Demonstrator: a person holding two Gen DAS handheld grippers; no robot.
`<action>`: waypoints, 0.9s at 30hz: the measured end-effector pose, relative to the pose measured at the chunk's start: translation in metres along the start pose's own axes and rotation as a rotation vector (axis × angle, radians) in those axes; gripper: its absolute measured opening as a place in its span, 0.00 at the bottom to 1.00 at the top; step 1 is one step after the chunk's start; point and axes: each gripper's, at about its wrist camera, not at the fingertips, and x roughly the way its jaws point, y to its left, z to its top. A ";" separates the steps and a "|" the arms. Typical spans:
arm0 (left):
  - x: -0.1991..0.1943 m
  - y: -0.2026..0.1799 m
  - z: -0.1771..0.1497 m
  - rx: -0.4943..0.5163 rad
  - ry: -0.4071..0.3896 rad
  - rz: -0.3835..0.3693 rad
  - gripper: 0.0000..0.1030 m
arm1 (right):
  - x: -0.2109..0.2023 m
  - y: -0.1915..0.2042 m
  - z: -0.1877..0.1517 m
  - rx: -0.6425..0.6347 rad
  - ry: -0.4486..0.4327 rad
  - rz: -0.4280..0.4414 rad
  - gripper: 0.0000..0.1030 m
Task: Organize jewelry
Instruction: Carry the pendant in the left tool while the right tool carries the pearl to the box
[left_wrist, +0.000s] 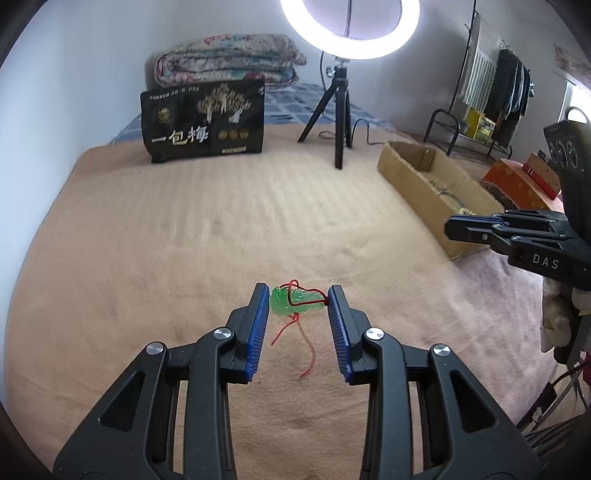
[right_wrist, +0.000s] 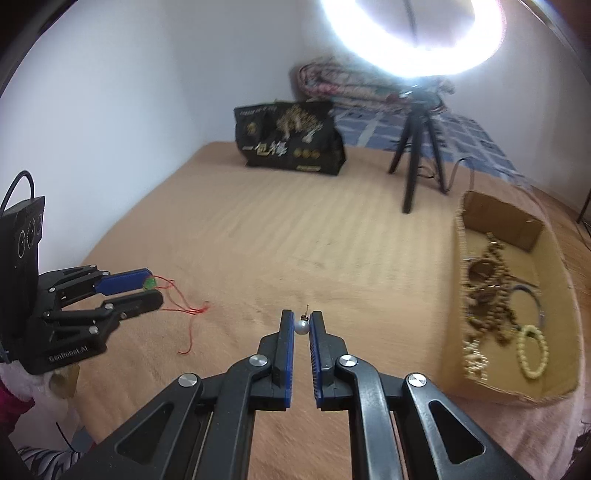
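Note:
My left gripper (left_wrist: 297, 297) is shut on a green jade pendant (left_wrist: 293, 302) with a red cord (left_wrist: 306, 343) that hangs down toward the tan blanket. It also shows in the right wrist view (right_wrist: 149, 290), at the left, with the pendant (right_wrist: 149, 283) between the tips. My right gripper (right_wrist: 302, 321) is shut on a small white pearl earring (right_wrist: 301, 327), held above the blanket. The right gripper shows at the right edge of the left wrist view (left_wrist: 452, 229). A cardboard tray (right_wrist: 452, 332) at the right holds several bead bracelets and necklaces (right_wrist: 487, 288).
A black snack bag (left_wrist: 203, 122) and a ring light on a tripod (left_wrist: 340, 110) stand at the back of the bed. Folded quilts (left_wrist: 229, 59) lie behind them. An orange box (left_wrist: 517, 184) sits past the tray. A white wall runs along the left.

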 end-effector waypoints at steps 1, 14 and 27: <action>-0.003 -0.003 0.002 0.002 -0.005 -0.005 0.32 | -0.005 -0.003 0.000 0.004 -0.006 -0.003 0.06; -0.021 -0.044 0.038 0.065 -0.074 -0.071 0.32 | -0.070 -0.061 -0.010 0.064 -0.083 -0.100 0.06; -0.017 -0.096 0.081 0.104 -0.127 -0.153 0.32 | -0.110 -0.117 -0.010 0.131 -0.135 -0.171 0.06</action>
